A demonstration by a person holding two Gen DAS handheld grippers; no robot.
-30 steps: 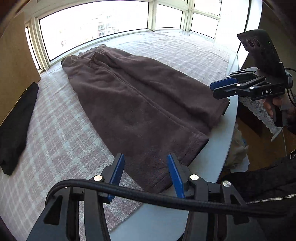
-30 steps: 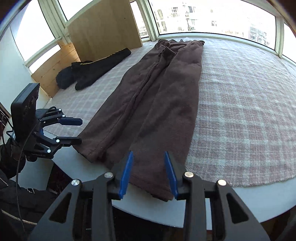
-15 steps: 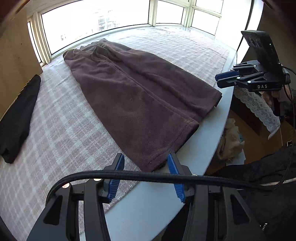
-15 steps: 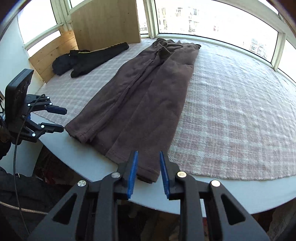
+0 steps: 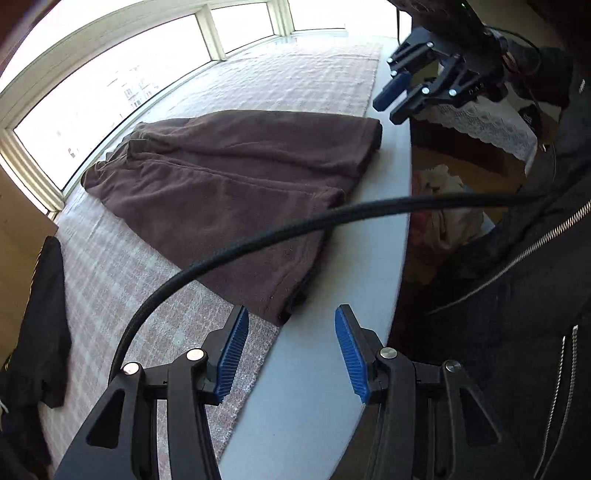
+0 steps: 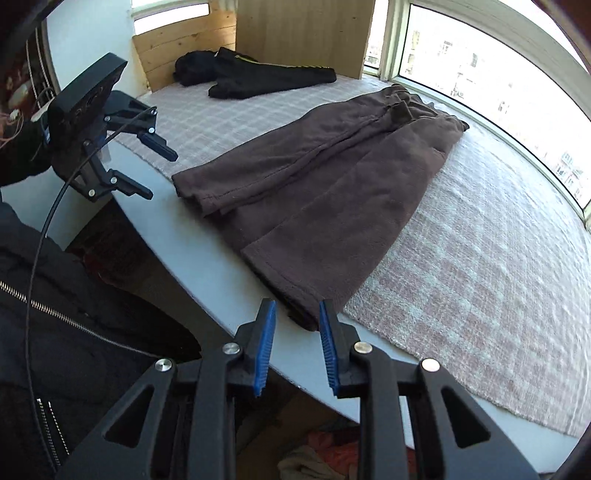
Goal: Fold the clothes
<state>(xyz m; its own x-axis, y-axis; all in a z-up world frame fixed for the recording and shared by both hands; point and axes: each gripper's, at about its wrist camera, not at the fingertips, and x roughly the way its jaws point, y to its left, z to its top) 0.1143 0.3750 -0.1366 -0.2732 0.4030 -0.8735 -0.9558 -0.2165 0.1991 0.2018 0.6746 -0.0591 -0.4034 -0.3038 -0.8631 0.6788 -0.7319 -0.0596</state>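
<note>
**Brown trousers flat on table, both grippers at the hem ends**

Brown trousers (image 6: 332, 192) lie lengthwise on a checked pink-and-white cloth (image 6: 480, 288), waistband toward the window (image 5: 110, 85), both leg hems overhanging the cloth onto the bare pale table edge (image 5: 369, 258). Legs side by side, slightly overlapped.

Right gripper (image 6: 296, 332): jaws part-spread after just closing somewhat; the near hem corner sits between the blue pads, contact not clear, no pinch seen.

Left gripper (image 5: 291, 347): jaws spread, nothing between them, just short of the other hem corner. A black cable (image 5: 258, 240) crosses its view.

Black garment (image 6: 258, 74) lies well apart, by a wooden panel (image 6: 303, 33). Person's black zipped jacket (image 5: 517, 295) at table edge.
</note>
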